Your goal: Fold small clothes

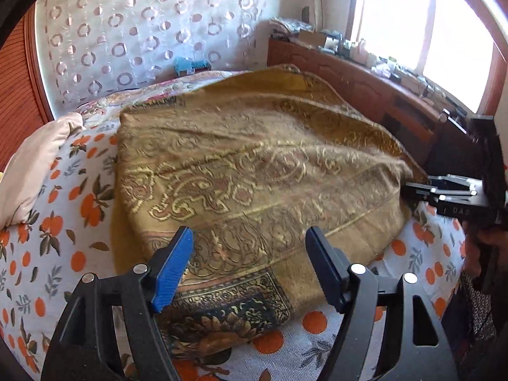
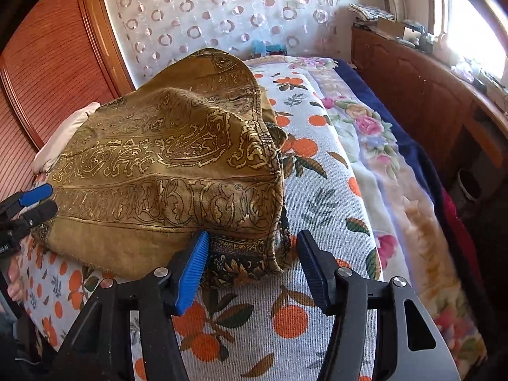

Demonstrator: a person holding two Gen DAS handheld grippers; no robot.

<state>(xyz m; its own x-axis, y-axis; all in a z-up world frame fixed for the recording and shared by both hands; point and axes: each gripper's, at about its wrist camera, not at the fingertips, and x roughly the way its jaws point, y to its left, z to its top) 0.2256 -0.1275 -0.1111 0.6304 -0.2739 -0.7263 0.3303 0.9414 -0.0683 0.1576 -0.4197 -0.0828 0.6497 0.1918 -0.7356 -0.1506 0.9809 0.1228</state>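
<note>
The gold patterned cloth [image 1: 254,171] is seen lying in a loose, puffed heap on the bed [image 2: 317,209], over the orange-print sheet [image 2: 241,324]. It is judged light, soft and limp; it should sag and slide when lifted. The woven surface is probably not slippery, though blur limits that reading.

The left gripper [image 1: 250,266] is held wide open above the cloth's near edge, with nothing gripped. The right gripper [image 2: 252,270] is partly open around the dark bordered corner [image 2: 247,263]; its pads are not seen pressing on it.

That near hem is judged the best hold: a corner in each gripper.

Open sheet is noted to the right of the cloth. A pillow [image 1: 35,165] lies to its left. A wooden headboard [image 2: 422,95] bounds the far right, and the bed's near edge is close.
</note>
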